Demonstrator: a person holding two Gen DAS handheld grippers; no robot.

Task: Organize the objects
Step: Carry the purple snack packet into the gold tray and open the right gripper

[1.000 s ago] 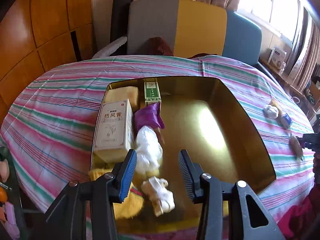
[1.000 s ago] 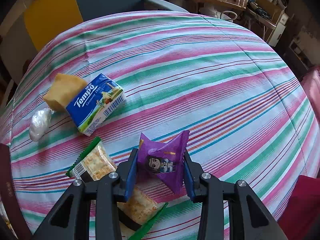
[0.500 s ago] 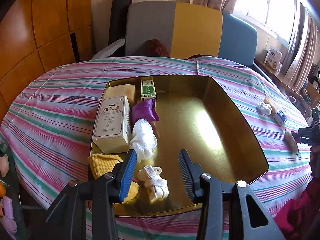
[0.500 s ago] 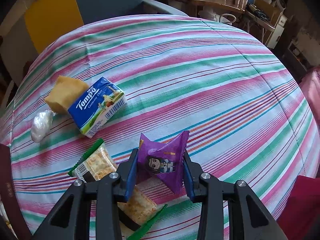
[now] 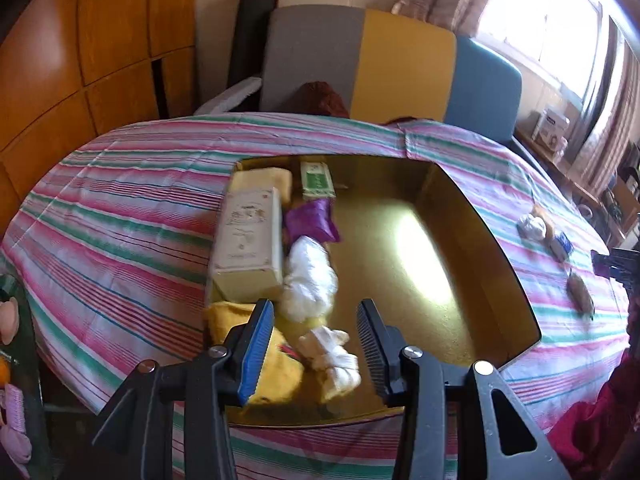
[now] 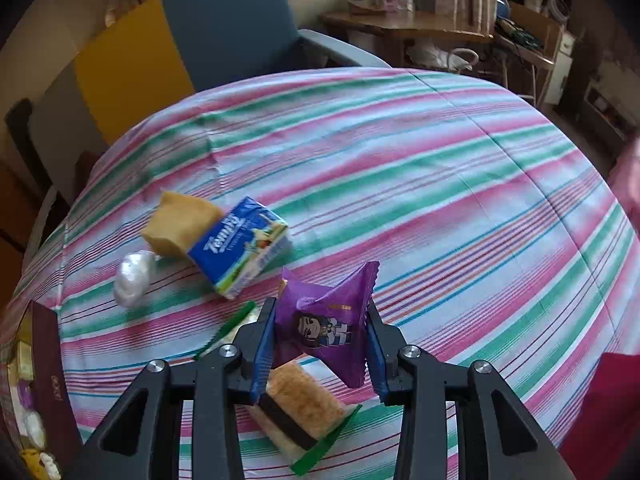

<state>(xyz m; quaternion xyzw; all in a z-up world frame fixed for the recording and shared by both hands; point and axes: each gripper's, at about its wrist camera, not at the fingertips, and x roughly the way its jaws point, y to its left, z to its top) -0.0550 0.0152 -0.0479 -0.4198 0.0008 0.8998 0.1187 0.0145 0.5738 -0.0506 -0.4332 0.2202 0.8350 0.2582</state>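
Note:
My right gripper (image 6: 322, 312) is shut on a purple snack packet (image 6: 326, 326) with a cartoon figure, held a little above the striped tablecloth (image 6: 400, 168). Under it lies a cracker packet (image 6: 304, 404) with green ends. My left gripper (image 5: 316, 320) hangs open over the near end of a gold box (image 5: 496, 256), with nothing between its fingers. Along the box's left side lie a white carton (image 5: 248, 240), a purple packet (image 5: 312, 222), a white plastic bundle (image 5: 310, 280), a rolled white cloth (image 5: 334, 356) and a yellow cloth (image 5: 280, 368).
On the cloth left of the held packet lie a blue Tempo tissue pack (image 6: 240, 246), a yellow sponge (image 6: 180, 222) and a white plastic ball (image 6: 134, 276). The box's dark rim (image 6: 46, 360) shows at the far left. A grey, yellow and blue sofa (image 5: 400, 60) stands behind the table.
My right gripper has risen with the purple packet and tilted up, so the room behind shows. My left gripper has drawn back slightly from the box, still empty.

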